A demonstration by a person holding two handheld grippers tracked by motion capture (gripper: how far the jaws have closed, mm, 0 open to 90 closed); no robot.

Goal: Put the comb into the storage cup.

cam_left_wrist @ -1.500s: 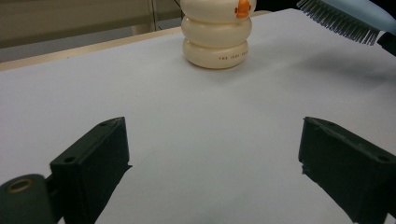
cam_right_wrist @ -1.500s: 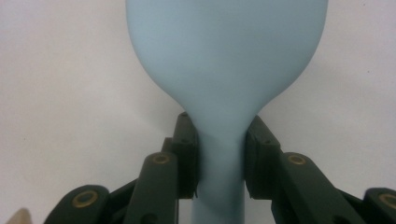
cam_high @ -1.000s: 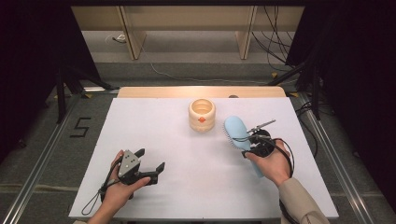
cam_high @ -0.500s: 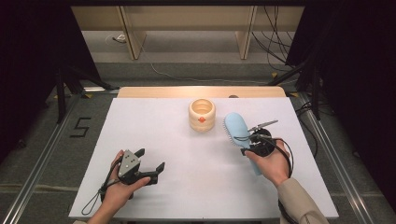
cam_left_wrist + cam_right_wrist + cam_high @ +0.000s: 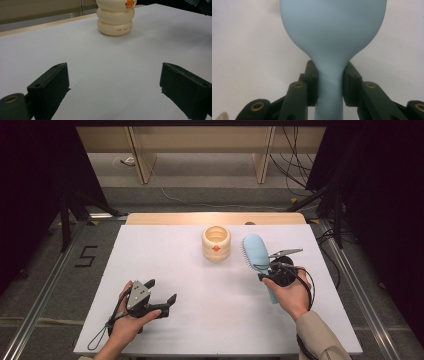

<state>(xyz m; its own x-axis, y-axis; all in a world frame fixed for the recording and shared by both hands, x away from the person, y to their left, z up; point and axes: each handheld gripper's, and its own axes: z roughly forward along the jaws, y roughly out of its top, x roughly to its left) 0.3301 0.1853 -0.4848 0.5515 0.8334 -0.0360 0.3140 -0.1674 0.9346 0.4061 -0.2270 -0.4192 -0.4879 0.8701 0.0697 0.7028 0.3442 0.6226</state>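
Toward the desk's right edge the right gripper (image 5: 269, 268) pinches the blue brush (image 5: 255, 251) by its handle, lifted; dropping it into the cream cup (image 5: 216, 242) remains, left gripper (image 5: 161, 296) spread empty

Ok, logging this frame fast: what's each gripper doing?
Left gripper: open, nothing between its fingers.
Right gripper: closed on the blue brush handle.

Blue brush (image 5: 256, 254) tilted slightly in right claw (image 5: 268, 268) — head shifted a little.
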